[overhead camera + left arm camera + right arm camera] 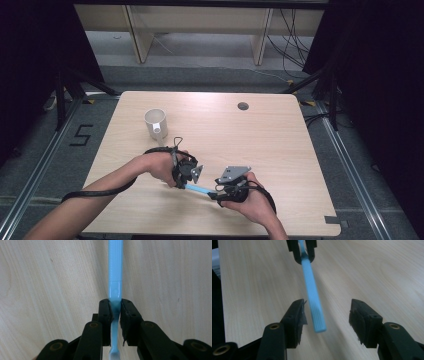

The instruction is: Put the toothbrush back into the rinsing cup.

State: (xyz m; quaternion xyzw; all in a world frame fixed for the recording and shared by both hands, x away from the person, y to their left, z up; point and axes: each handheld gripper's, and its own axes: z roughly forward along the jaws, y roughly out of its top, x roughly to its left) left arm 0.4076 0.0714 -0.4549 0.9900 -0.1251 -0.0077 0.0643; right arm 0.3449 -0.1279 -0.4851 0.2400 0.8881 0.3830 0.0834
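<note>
Left gripper view shows the left gripper point(115, 308) clamped on the toothbrush point(115, 270) neck, bristles toward the camera, above the table's point(280, 145) near edge. The right gripper point(326, 320) stands wide, pads off the handle end between them. Closing off-centre could lever the brush from the narrow neck grip.

Left gripper point(192, 172) sits left of the right gripper point(222, 192) near the table's point(280, 145) front edge, the toothbrush point(196, 189) stretched between them. Behind the left gripper, farther back, stands the mug point(156, 123).
</note>
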